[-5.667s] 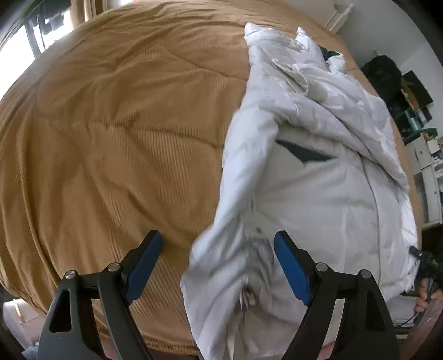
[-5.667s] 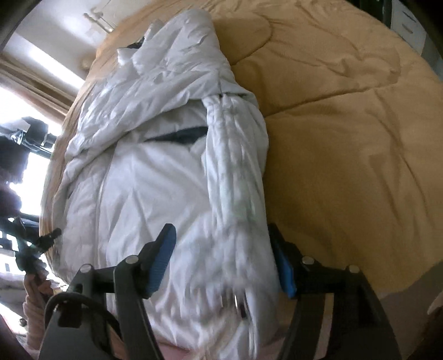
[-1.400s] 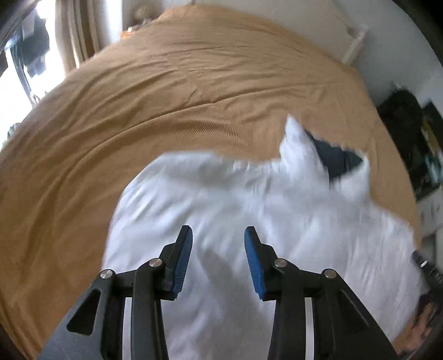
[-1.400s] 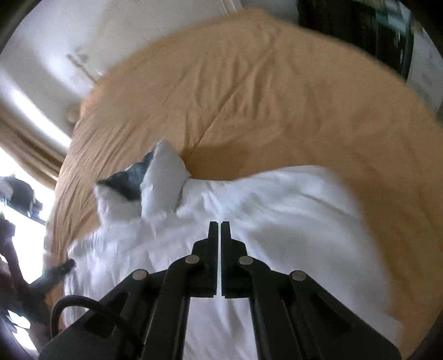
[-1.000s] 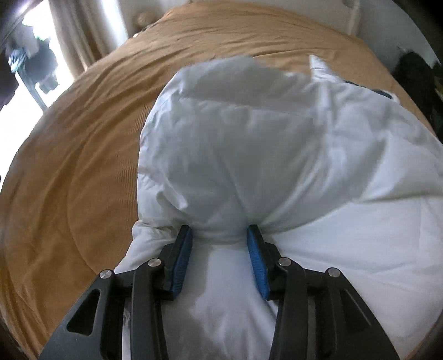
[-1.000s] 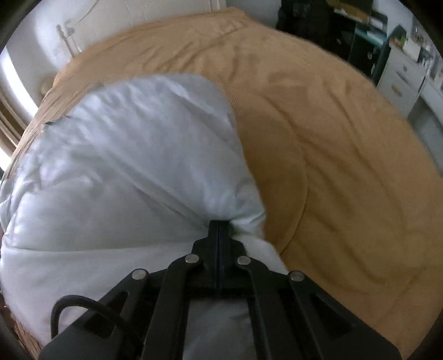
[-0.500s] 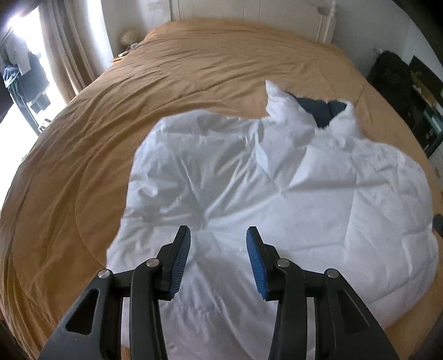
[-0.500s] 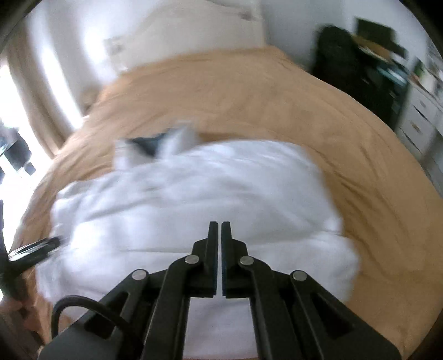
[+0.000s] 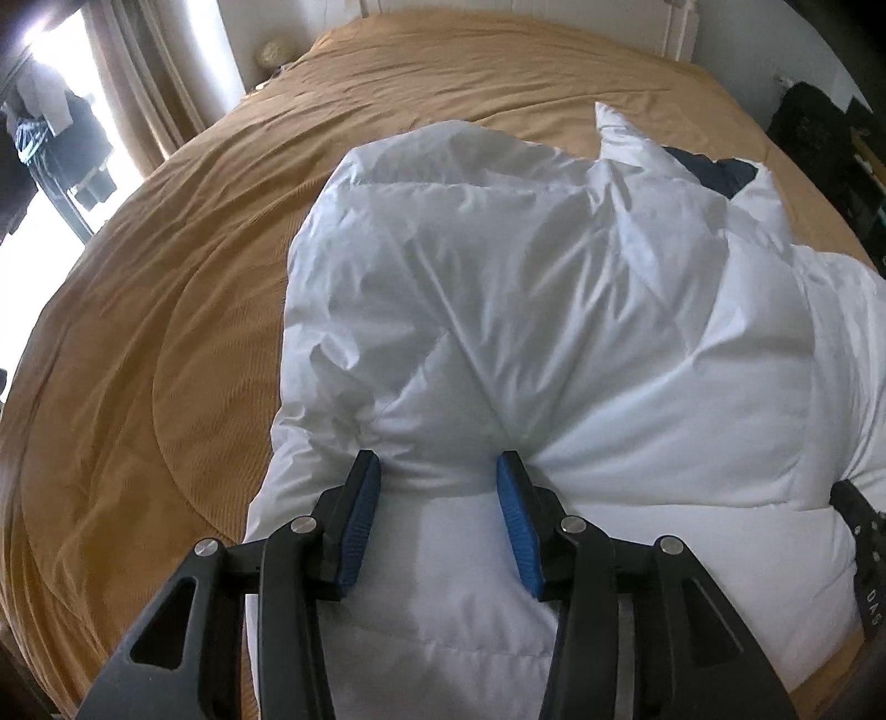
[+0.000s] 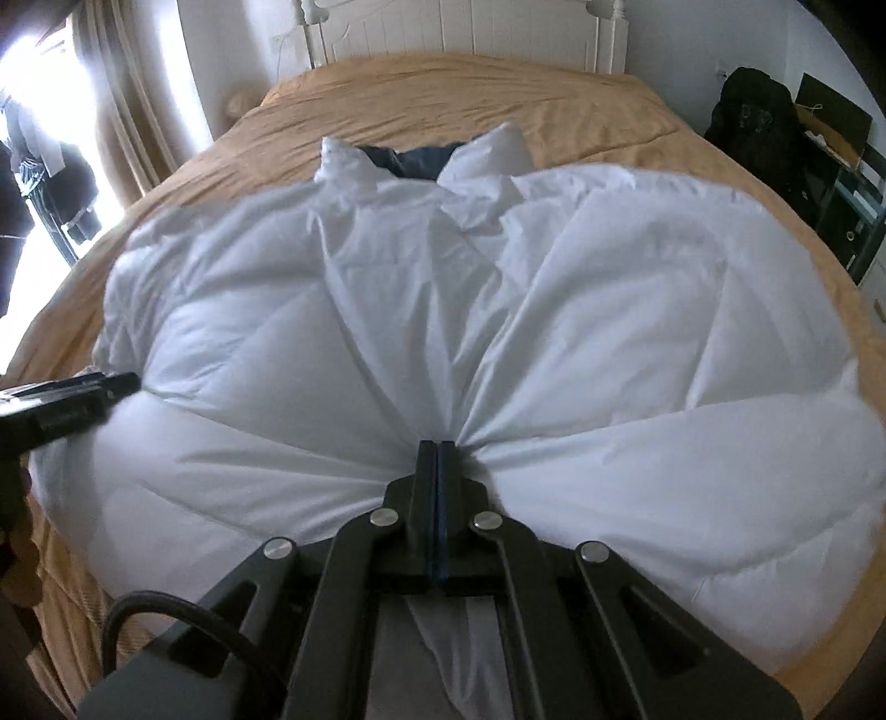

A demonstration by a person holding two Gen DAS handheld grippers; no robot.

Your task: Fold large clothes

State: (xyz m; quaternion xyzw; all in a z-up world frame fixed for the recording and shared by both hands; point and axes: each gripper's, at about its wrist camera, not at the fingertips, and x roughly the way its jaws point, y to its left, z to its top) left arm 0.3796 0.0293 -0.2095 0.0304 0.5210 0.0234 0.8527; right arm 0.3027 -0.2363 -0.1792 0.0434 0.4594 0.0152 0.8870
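The white puffer jacket [image 10: 470, 310] is spread on the tan bedspread [image 9: 166, 277], collar (dark-lined) turned toward the headboard [image 10: 459, 33]. It is judged light, soft and springy, so folds may be expected to puff back; the slick shell is best taken at the hem or quilted seams. A thick bunch of its near edge is grasped by the left claw [image 9: 437, 487], whose jaws have just been opening slightly. A thin pinch of fabric is clenched by the right claw [image 10: 437, 459].
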